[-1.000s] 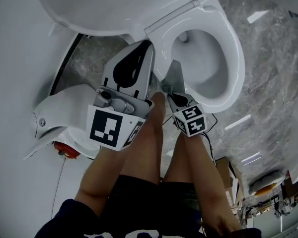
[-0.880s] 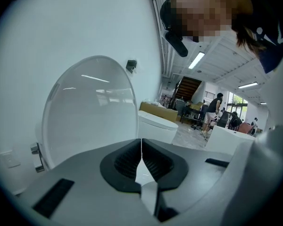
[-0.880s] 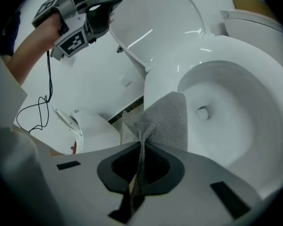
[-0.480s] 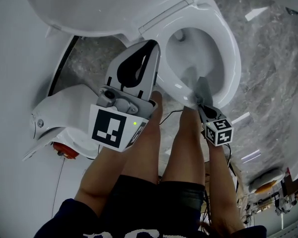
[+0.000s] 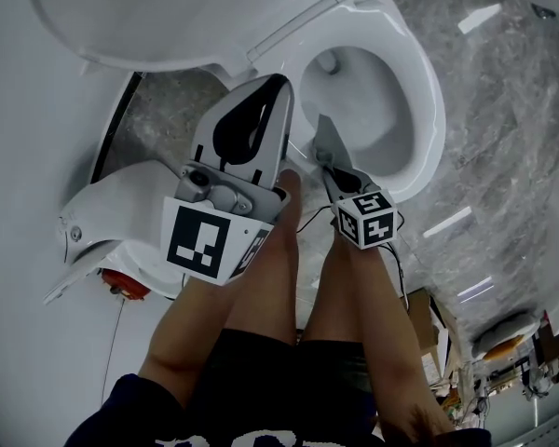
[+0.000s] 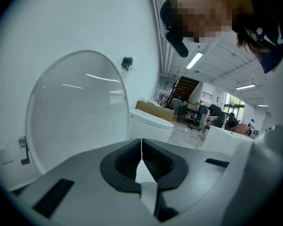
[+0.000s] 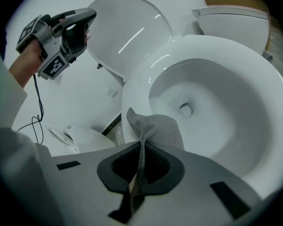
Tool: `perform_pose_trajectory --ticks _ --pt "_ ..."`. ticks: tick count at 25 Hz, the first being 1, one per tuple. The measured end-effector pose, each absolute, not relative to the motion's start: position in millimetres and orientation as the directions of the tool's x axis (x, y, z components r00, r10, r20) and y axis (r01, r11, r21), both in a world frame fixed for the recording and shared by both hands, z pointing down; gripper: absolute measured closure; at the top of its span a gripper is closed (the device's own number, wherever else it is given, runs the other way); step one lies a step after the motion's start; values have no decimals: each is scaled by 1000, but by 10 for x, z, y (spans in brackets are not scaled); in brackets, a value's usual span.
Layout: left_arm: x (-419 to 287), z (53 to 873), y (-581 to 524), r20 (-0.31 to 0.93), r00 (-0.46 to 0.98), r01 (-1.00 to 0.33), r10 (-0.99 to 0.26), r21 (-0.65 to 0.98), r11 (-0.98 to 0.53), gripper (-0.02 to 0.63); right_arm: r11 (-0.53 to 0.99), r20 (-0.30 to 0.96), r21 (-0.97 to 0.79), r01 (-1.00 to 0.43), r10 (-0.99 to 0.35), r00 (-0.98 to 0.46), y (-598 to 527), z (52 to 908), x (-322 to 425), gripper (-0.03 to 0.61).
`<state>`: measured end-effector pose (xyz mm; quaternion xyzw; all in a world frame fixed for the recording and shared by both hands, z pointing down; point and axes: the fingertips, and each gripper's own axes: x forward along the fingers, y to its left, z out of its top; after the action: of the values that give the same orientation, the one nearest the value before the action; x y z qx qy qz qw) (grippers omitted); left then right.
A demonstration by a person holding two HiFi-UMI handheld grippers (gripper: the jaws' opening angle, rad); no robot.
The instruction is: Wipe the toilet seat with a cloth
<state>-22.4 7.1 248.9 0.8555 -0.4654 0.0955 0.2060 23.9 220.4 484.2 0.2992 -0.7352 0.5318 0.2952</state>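
The white toilet seat (image 5: 430, 110) rings the bowl (image 7: 203, 112), and the lid (image 5: 168, 17) stands raised behind it. A grey cloth (image 7: 156, 128) is pinched in my right gripper (image 7: 142, 147), which is shut on it. The cloth (image 5: 326, 140) lies against the seat's near-left rim (image 7: 137, 91). In the head view the right gripper (image 5: 320, 136) points at that rim. My left gripper (image 5: 278, 87) is held up beside the lid, jaws shut with nothing between them. It also shows in the right gripper view, where the left gripper (image 7: 87, 17) sits at the upper left.
A white curved casing (image 5: 102, 217) and a red object (image 5: 126, 282) lie on the marble floor (image 5: 503, 128) left of the toilet. A thin cable (image 7: 37, 112) hangs from the left gripper. The person's bare legs (image 5: 261, 296) stand below. Another toilet (image 6: 148, 124) stands further off.
The right gripper swept the cloth rightwards along the seat's near rim, then came back to the left rim. The left gripper has hardly moved.
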Motion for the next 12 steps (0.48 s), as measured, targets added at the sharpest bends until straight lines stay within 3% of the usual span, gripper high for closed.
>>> perform_pose_trajectory --ticks 8,12 --pt "-79 2500 152 354 555 -831 -752 267 -488 589 443 897 -351 -825 -94 -431 2413 4919 1677 558" --pt "-46 2479 178 352 548 -836 -758 262 -483 589 485 896 -351 -801 -75 -438 2440 4888 1695 558"
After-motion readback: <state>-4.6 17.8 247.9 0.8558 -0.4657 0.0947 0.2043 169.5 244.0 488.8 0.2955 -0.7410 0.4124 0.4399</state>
